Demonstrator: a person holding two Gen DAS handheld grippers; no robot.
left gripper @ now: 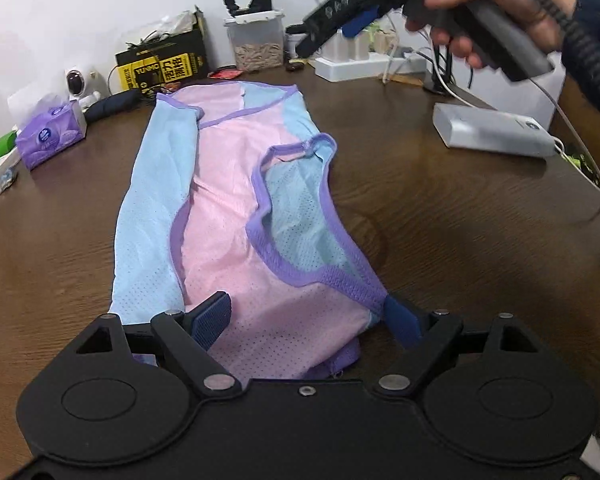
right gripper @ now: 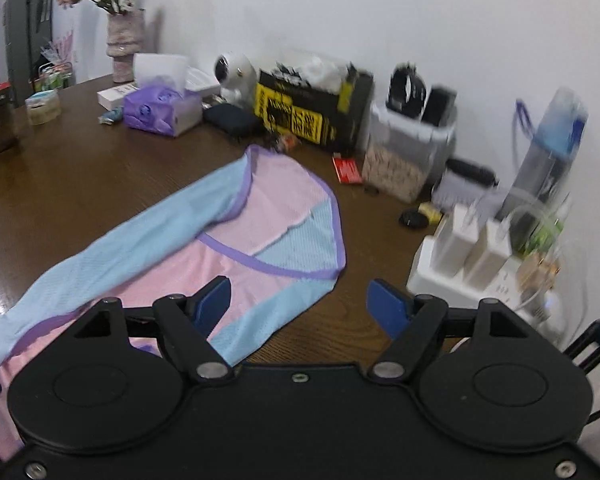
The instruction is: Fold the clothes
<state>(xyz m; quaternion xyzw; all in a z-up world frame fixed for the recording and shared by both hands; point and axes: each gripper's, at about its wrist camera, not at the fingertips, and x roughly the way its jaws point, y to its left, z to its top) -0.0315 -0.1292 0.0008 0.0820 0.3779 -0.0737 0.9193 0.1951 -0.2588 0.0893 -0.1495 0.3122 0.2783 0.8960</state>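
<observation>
Both grippers released above a half-folded pink and blue garment lying on the brown table.

The left gripper hangs with jaws spread over the garment's near end, nothing pinched; the right gripper is likewise wide and empty over the far right edge. The likely trouble: the thin mesh could slide on the smooth wood, or the loose purple-trimmed flap folded onto the middle could spring back if a pad catches only one layer. A low pass to the right could also snag the white cables. Only the left wrist view shows the hand holding the other tool; only the right wrist view shows the flower vase far left.
</observation>
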